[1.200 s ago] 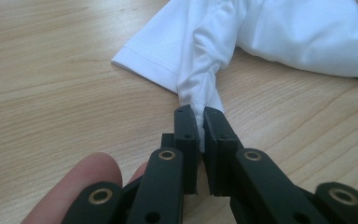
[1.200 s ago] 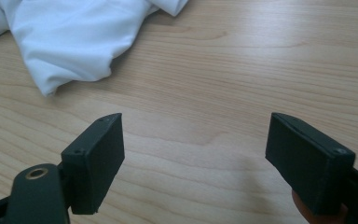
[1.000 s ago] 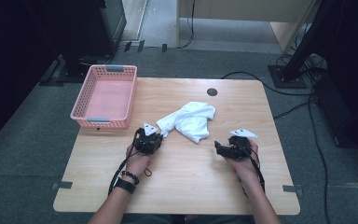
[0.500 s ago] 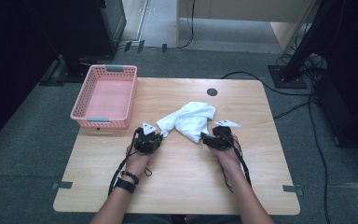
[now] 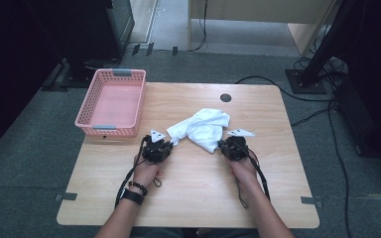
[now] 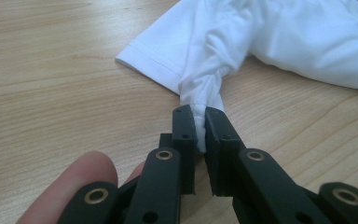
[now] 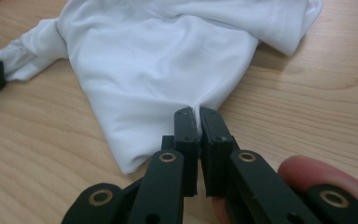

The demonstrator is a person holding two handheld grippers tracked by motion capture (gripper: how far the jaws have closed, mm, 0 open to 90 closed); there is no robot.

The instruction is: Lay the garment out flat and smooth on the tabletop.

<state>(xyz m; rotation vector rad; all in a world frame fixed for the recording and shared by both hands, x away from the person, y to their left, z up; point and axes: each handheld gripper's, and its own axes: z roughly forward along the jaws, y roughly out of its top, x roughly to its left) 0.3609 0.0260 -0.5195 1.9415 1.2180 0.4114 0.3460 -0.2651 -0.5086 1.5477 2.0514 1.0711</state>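
A crumpled white T-shirt lies in the middle of the wooden table. My left gripper is shut on a bunched corner of the T-shirt at its near left end, by a sleeve hem. My right gripper has just been closing and now pinches the edge of the T-shirt at its near right side. In the right gripper view the pads meet with a thin fold of cloth between them. Both grippers rest low on the tabletop.
A pink plastic basket stands at the table's far left corner, with nothing in it. A round cable hole sits near the back edge. Cables and dark equipment stand on the floor behind the table.
My right gripper moved left from the table's right side to the T-shirt's edge and its jaws came together on the cloth. The left gripper stayed put, holding its corner.
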